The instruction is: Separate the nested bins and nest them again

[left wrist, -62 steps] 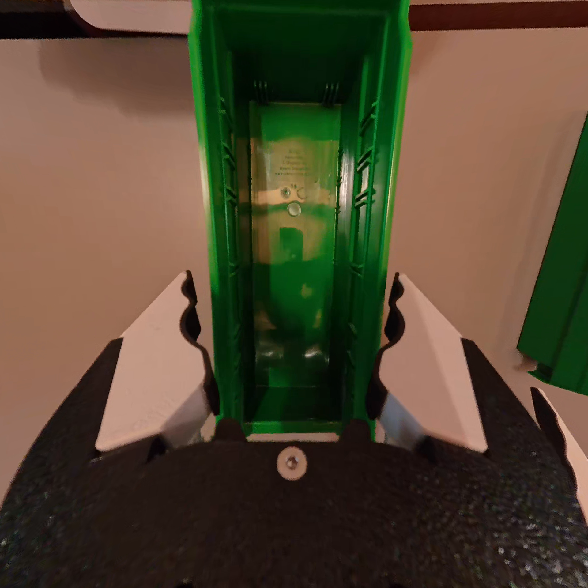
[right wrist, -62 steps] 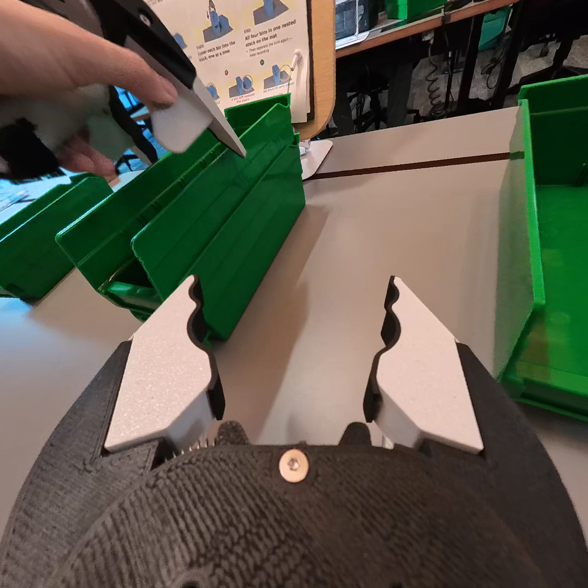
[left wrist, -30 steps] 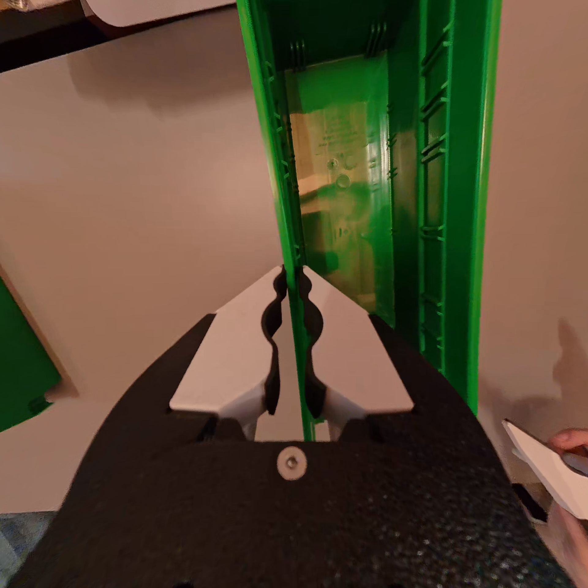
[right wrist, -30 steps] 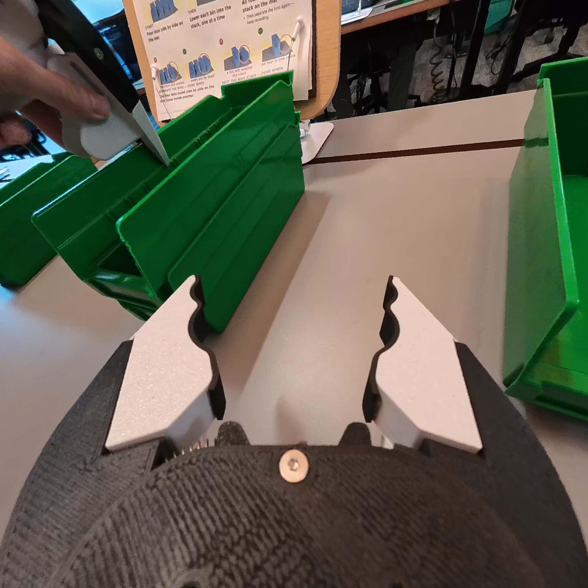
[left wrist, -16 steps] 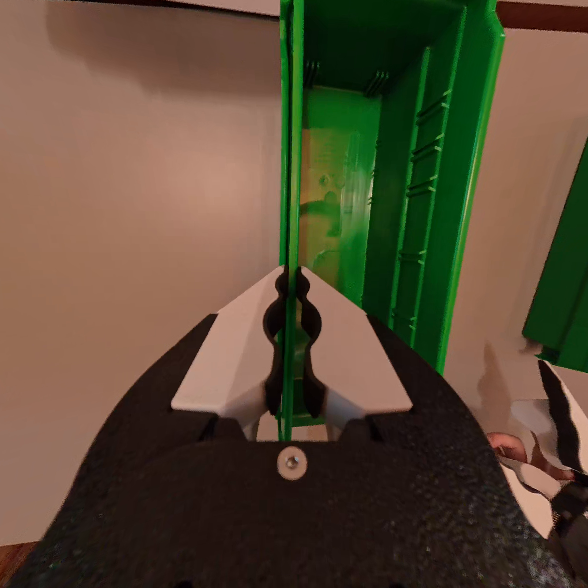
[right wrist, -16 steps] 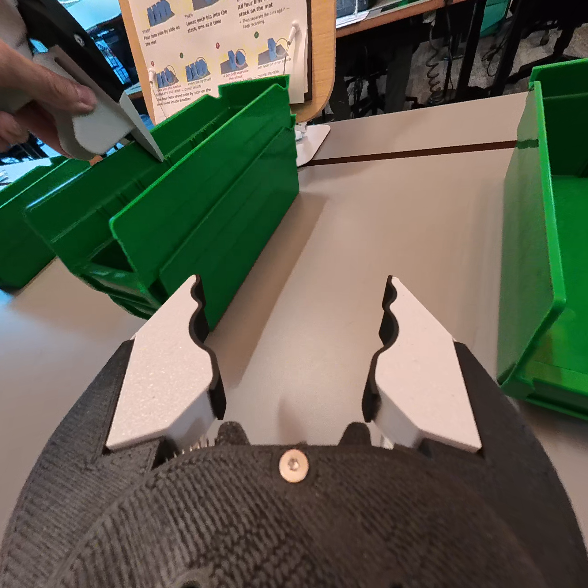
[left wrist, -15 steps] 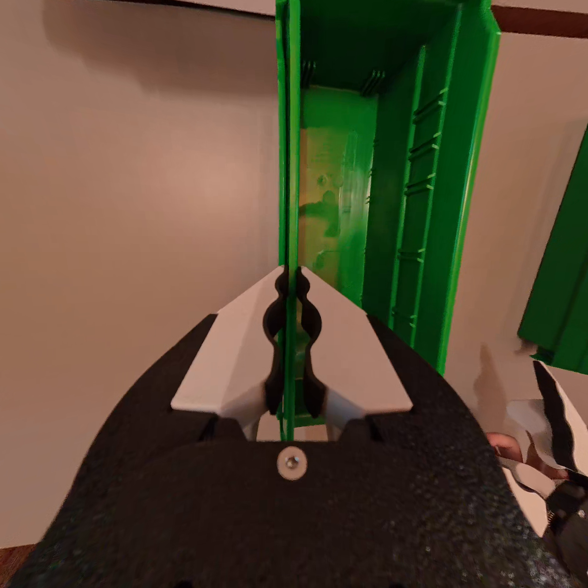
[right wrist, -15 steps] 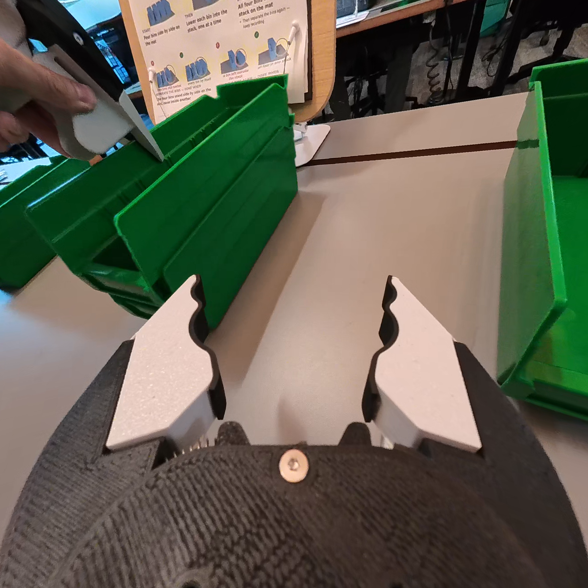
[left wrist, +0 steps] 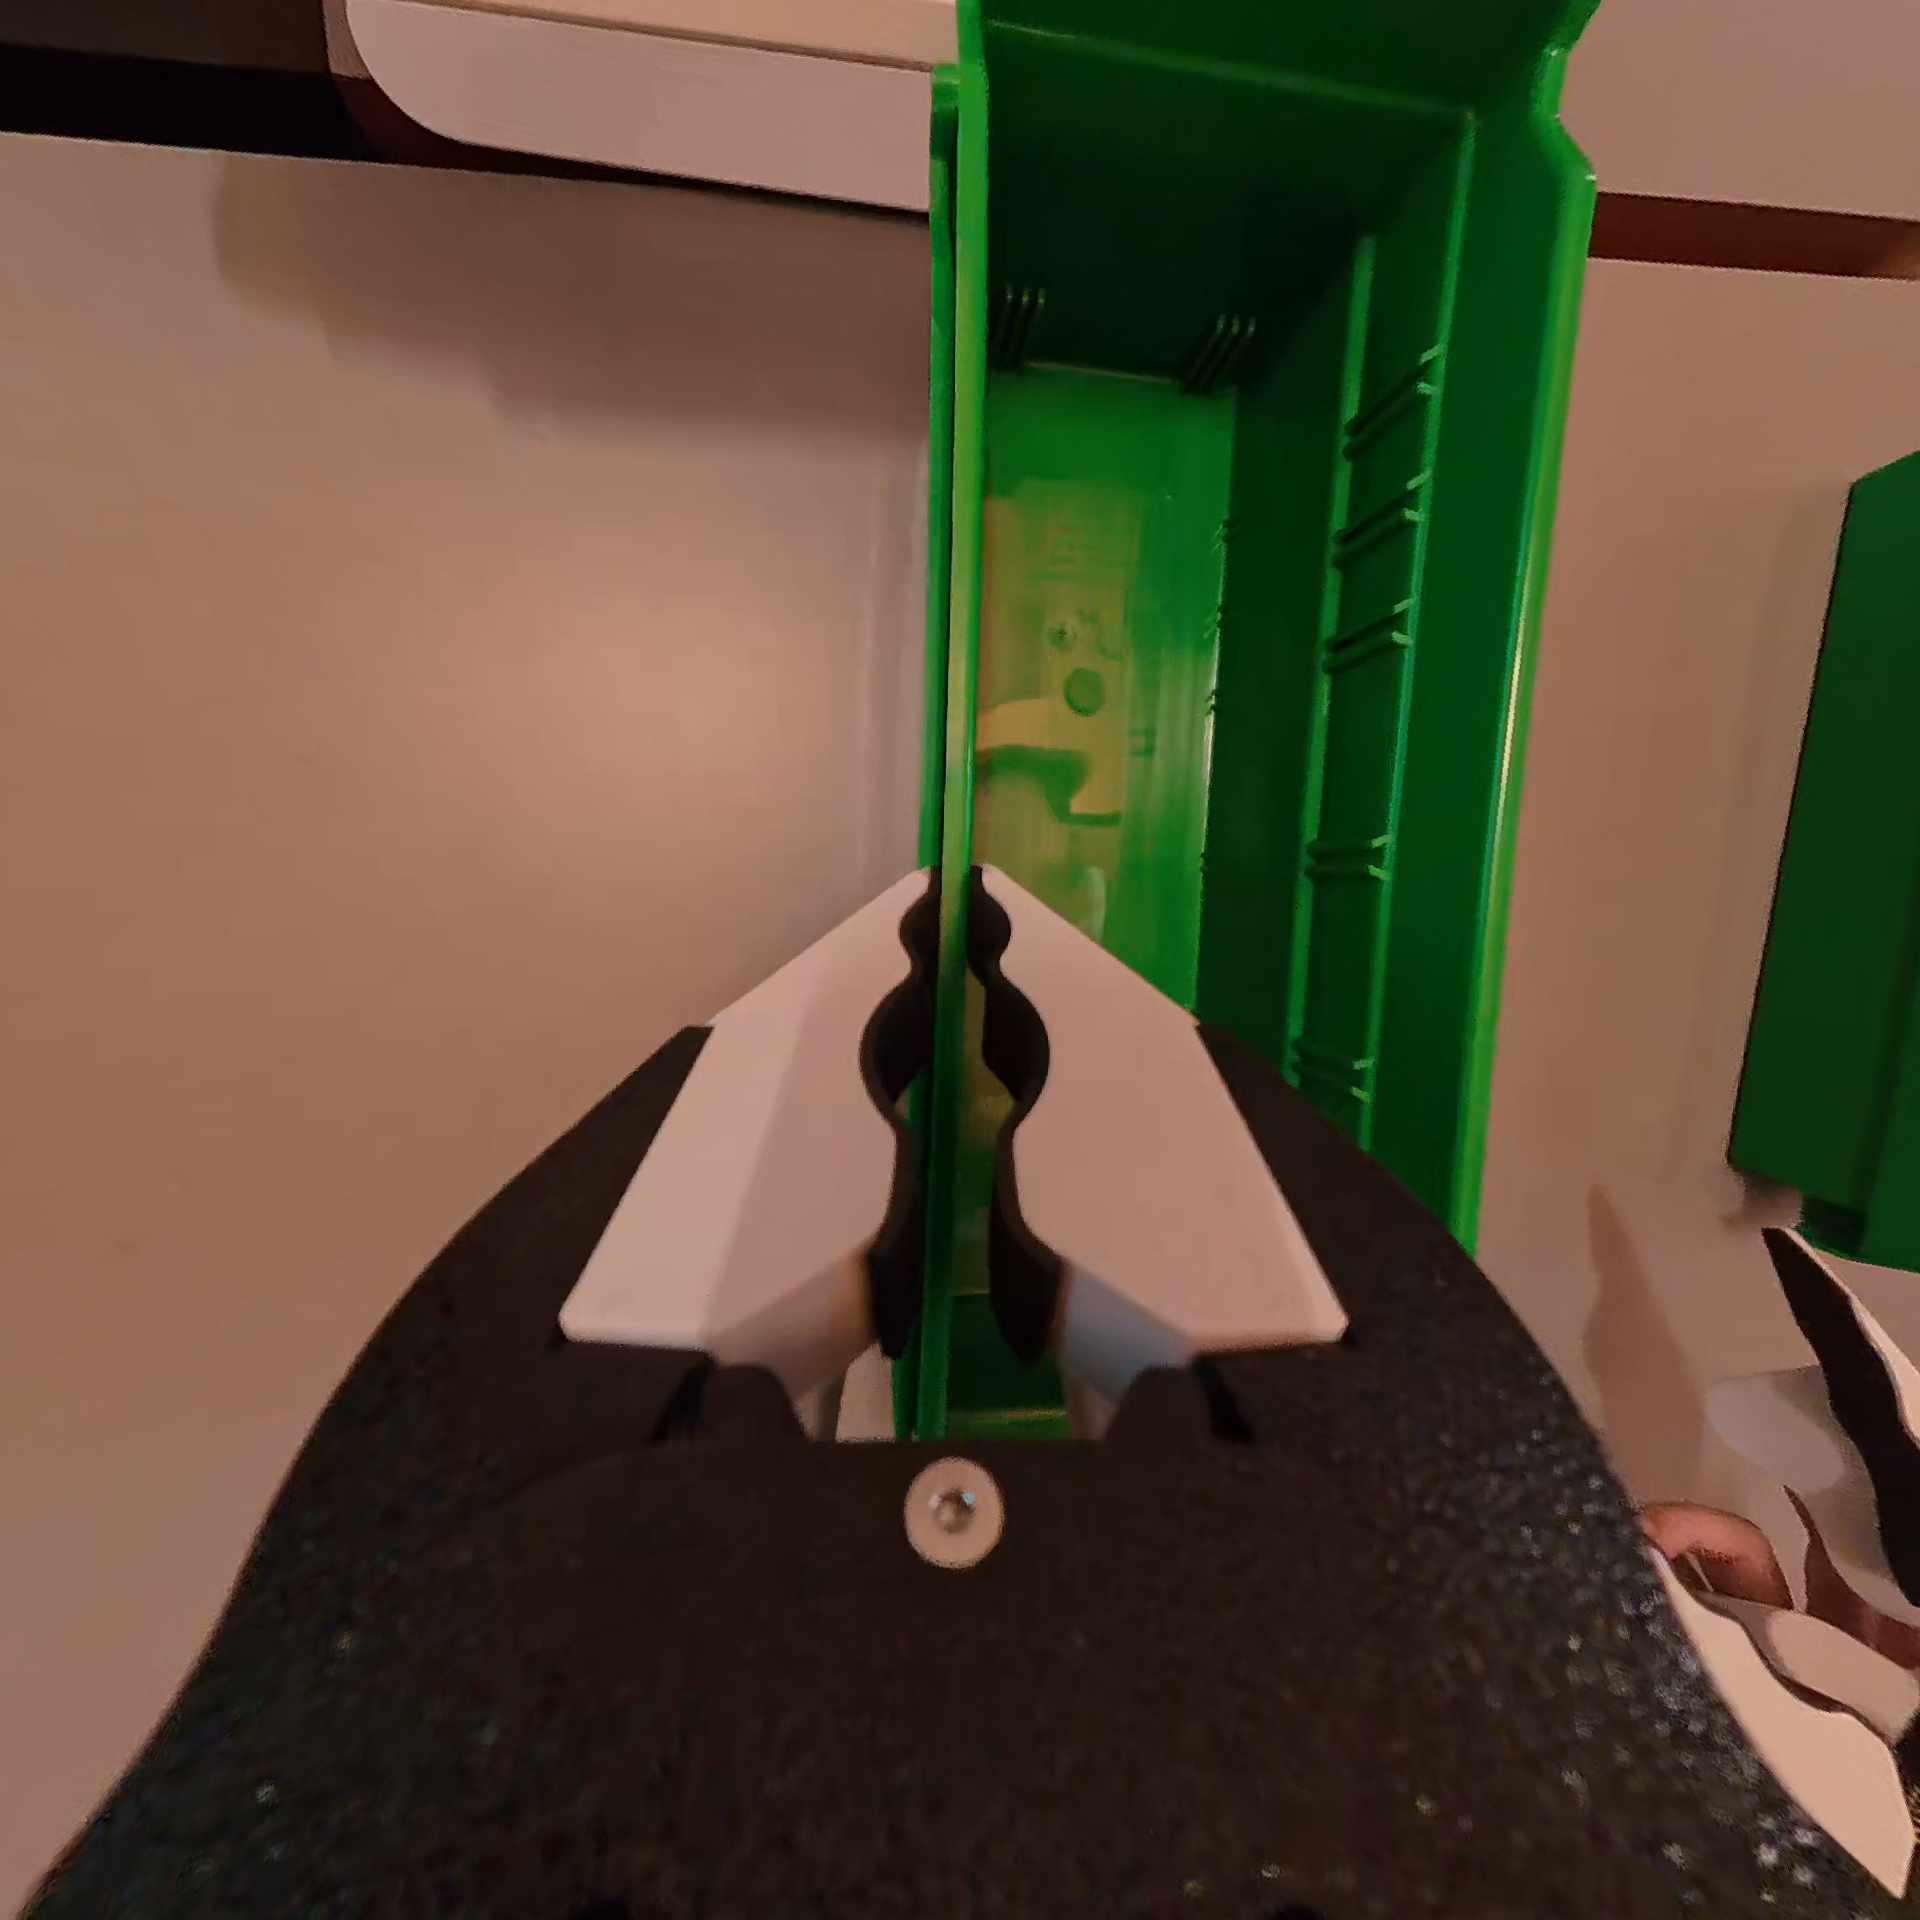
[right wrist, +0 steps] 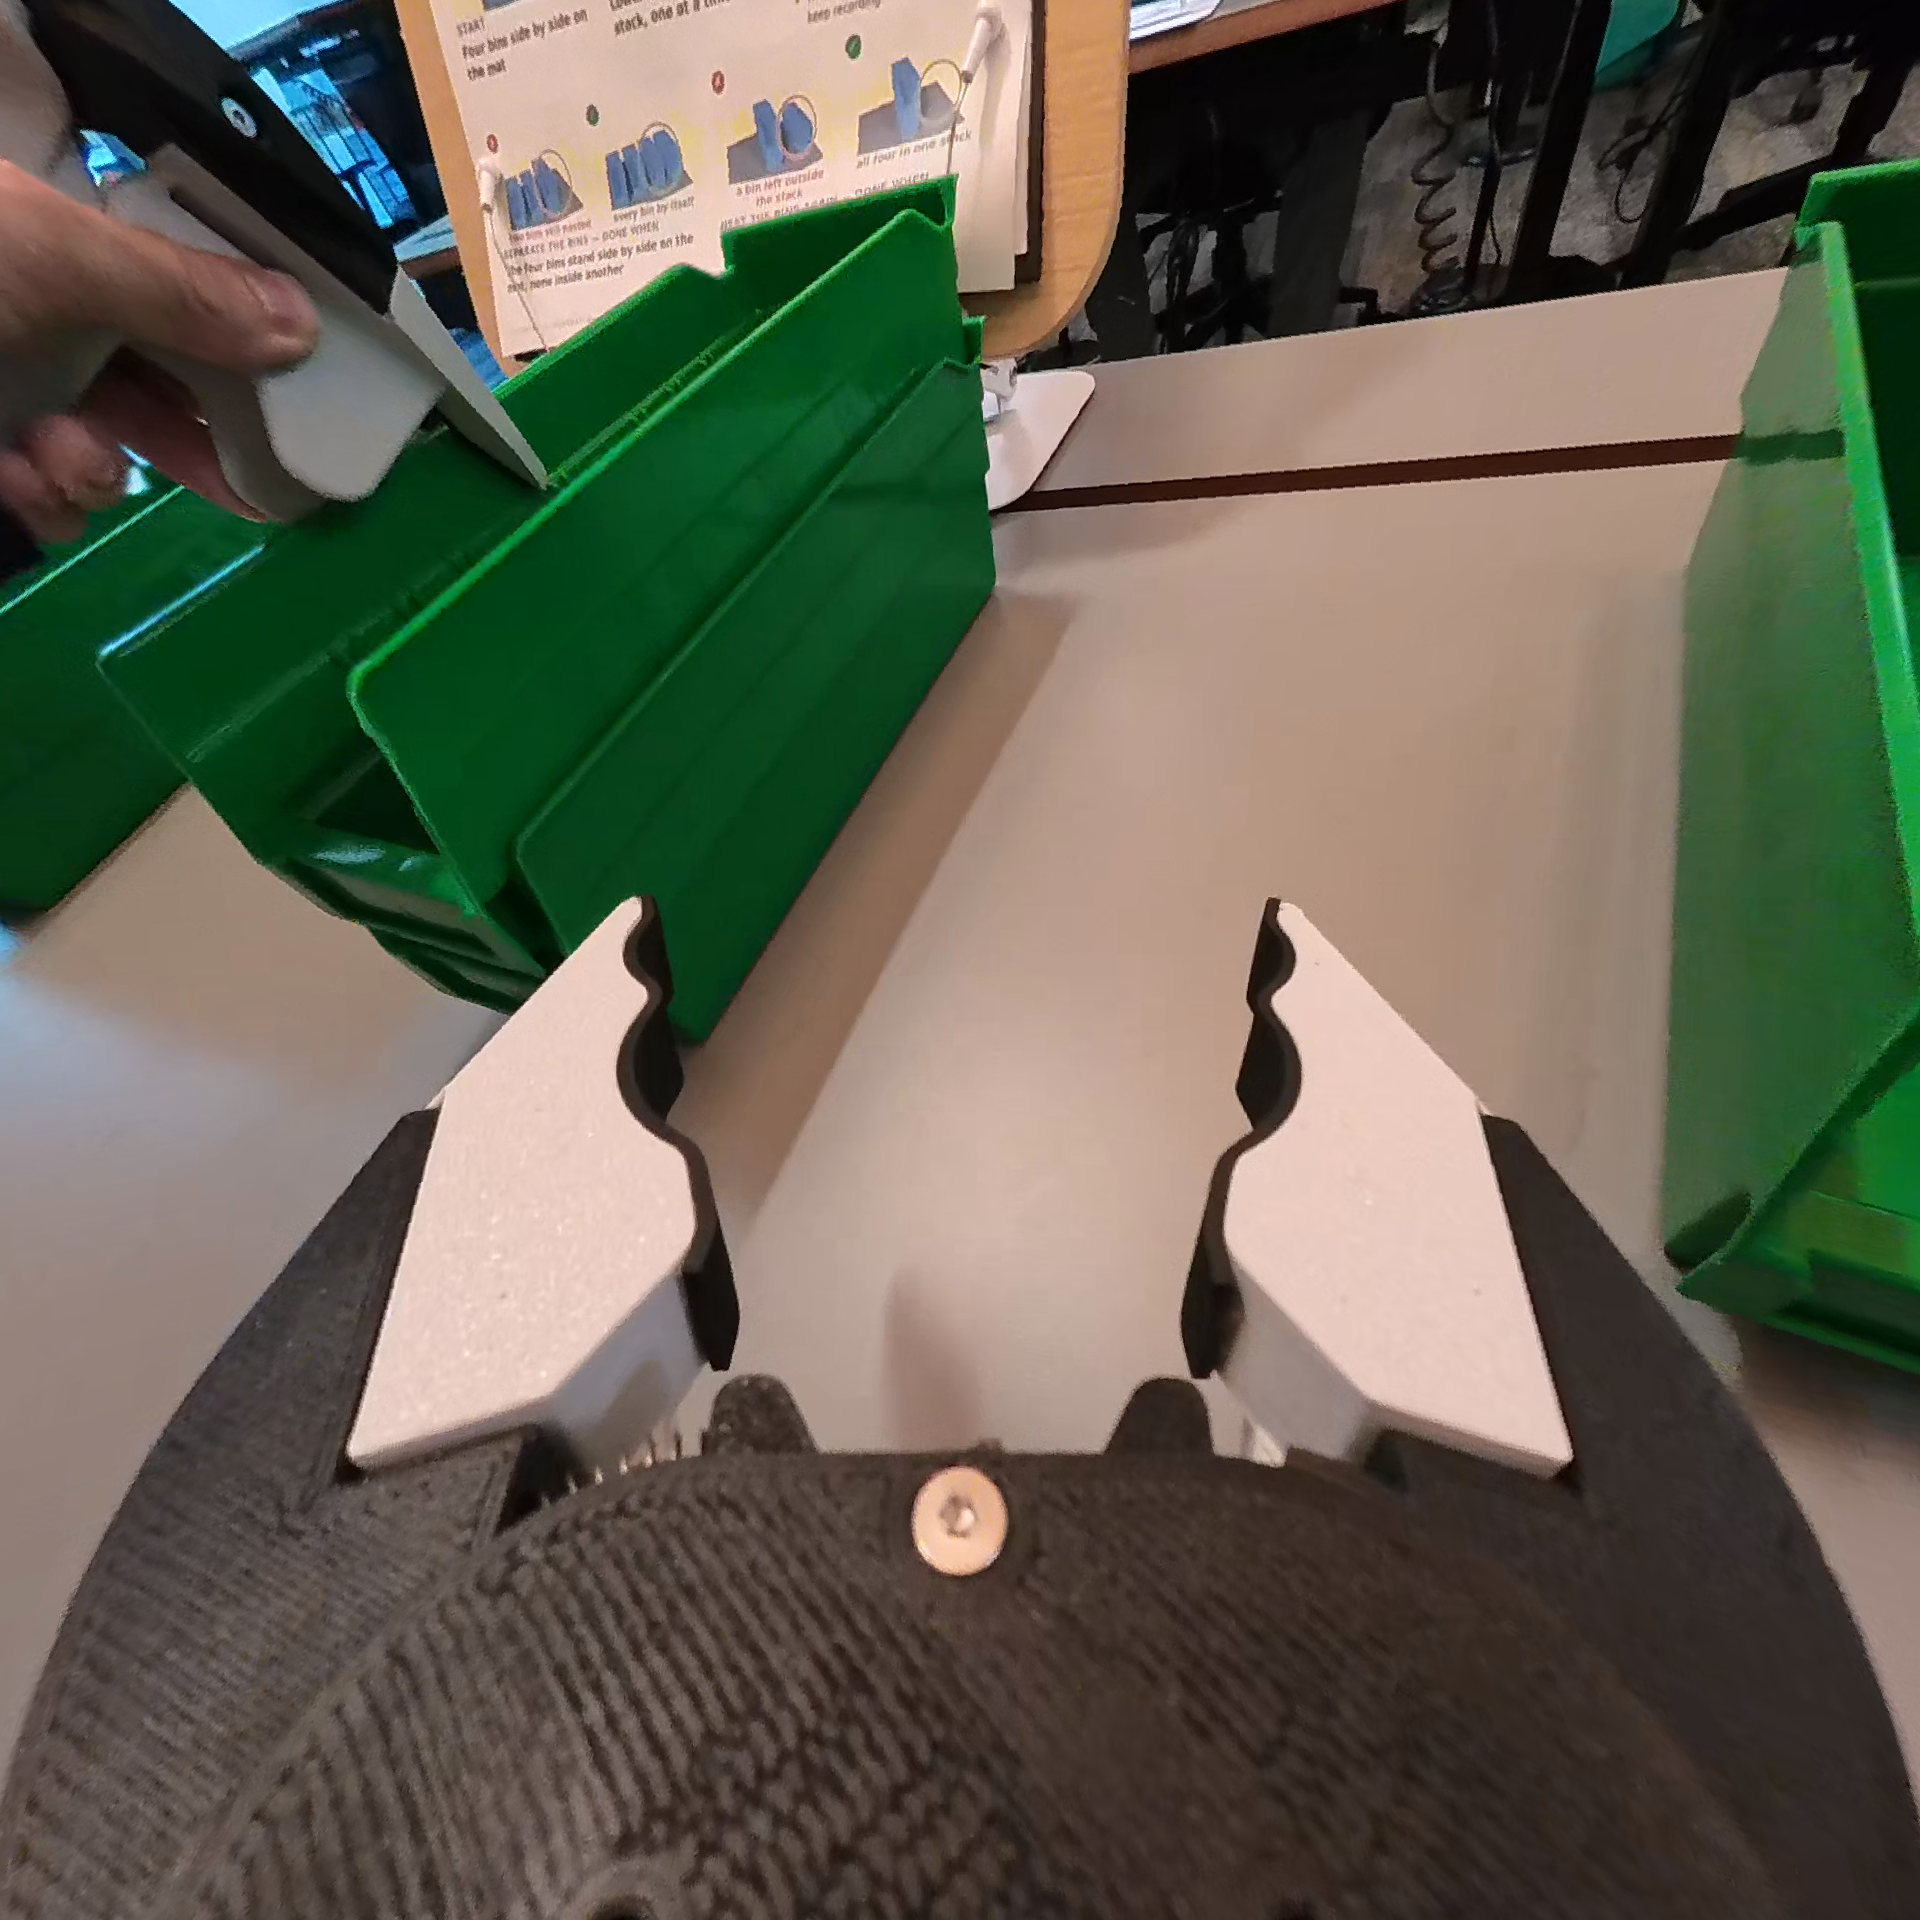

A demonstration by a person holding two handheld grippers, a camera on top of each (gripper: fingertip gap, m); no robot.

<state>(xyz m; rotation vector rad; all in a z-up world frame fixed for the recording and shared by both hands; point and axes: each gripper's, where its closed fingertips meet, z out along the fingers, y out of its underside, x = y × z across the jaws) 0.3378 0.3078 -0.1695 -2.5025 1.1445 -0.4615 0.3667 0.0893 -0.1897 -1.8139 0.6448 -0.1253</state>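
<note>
My left gripper [left wrist: 954, 883] is shut on the thin left side wall of a long green bin [left wrist: 1299, 727], and I look down into its empty inside. In the right wrist view this bin [right wrist: 675, 582] stands left of centre, tilted. It seems to sit in a second green bin [right wrist: 416, 914] under it. The left gripper [right wrist: 520, 468], held by a hand [right wrist: 125, 312], pinches its top rim. My right gripper [right wrist: 961, 914] is open and empty, low over the table, just right of the bins' near end. It also shows in the left wrist view [left wrist: 1829, 1507].
Another green bin [right wrist: 1818, 727] stands at the right, also seen in the left wrist view [left wrist: 1849, 831]. A further green bin [right wrist: 62, 707] lies at the far left. An instruction board [right wrist: 748, 135] on a white foot [right wrist: 1039, 416] stands behind the bins. The beige table [right wrist: 1299, 727] runs between.
My left gripper has moved to the right with the bin wall still in it; the left-hand bin left its view and the right-hand bin came in. My right gripper stayed open, nearly still.
</note>
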